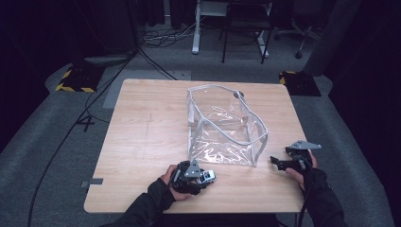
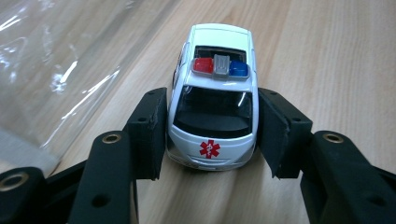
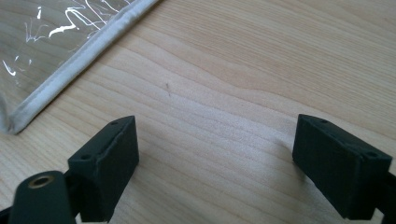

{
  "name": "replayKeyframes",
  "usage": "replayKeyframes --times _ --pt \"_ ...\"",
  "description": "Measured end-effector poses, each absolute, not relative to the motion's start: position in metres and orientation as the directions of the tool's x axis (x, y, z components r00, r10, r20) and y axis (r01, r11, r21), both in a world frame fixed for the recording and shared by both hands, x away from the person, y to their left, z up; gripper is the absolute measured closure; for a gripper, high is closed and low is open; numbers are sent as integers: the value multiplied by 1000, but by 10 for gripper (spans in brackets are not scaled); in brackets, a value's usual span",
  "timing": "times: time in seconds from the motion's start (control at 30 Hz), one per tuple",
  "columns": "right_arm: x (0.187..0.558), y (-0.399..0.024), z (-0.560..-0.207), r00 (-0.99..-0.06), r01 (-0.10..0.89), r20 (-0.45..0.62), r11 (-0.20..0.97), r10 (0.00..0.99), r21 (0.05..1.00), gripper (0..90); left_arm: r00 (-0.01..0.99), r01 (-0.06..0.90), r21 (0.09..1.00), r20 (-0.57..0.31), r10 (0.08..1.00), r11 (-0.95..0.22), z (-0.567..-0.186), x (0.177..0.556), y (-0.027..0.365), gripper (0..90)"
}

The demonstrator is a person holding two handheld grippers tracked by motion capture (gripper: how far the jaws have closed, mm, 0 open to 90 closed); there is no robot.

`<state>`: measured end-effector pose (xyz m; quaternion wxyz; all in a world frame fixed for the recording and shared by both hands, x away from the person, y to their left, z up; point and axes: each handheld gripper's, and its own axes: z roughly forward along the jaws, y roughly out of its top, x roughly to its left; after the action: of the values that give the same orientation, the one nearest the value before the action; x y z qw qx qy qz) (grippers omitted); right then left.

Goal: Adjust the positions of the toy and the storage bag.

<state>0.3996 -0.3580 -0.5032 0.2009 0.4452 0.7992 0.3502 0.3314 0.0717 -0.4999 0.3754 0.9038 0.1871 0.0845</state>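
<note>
I am working over a pale wooden table (image 1: pixel 142 142) standing on grey carpet, with dark curtains closing in the sides, cables trailing across the floor and chair legs showing at the back. A clear plastic bag (image 1: pixel 222 127) with white piping is sitting open near the table's middle. My left gripper (image 2: pixel 212 135) is clamping a white toy ambulance (image 2: pixel 215 112) by its flanks, wheels on the wood just beside the bag's near corner. My right gripper (image 3: pixel 215 158) is resting with its jaws spread wide over bare wood, near the bag's piped edge. The ambulance's far end is running out of focus, and the bag's creased film is blurring what lies behind it.
</note>
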Motion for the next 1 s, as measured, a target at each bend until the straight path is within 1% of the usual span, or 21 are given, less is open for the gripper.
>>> replayKeyframes --times 0.1,0.13,0.23,0.57,0.8,0.93,0.97,1.0 --pt "400 -358 -503 -523 571 -9 358 852 739 147 900 303 734 -12 435 -607 -498 332 81 478" --pt "400 -358 -503 -523 571 -9 358 852 739 148 892 302 741 2 452 -600 -497 332 83 478" --pt "400 -358 -503 -523 571 -9 358 852 739 147 883 318 744 -6 470 -588 -497 334 89 478" --pt "400 -358 -503 -523 571 -9 358 852 739 147 892 310 726 1 451 -614 -499 334 81 479" --pt "400 -358 -503 -523 571 -9 358 852 739 147 892 324 727 -21 452 -605 -499 336 86 479" --pt "399 -358 -503 -522 571 -9 357 853 739 147 888 333 722 -25 459 -606 -498 334 99 478" --pt "399 -358 -503 -522 570 -9 358 853 740 147 882 355 721 -48 468 -595 -500 334 108 478" --pt "399 -358 -503 -522 570 -9 358 853 740 147 877 363 722 -51 478 -589 -500 334 113 478"
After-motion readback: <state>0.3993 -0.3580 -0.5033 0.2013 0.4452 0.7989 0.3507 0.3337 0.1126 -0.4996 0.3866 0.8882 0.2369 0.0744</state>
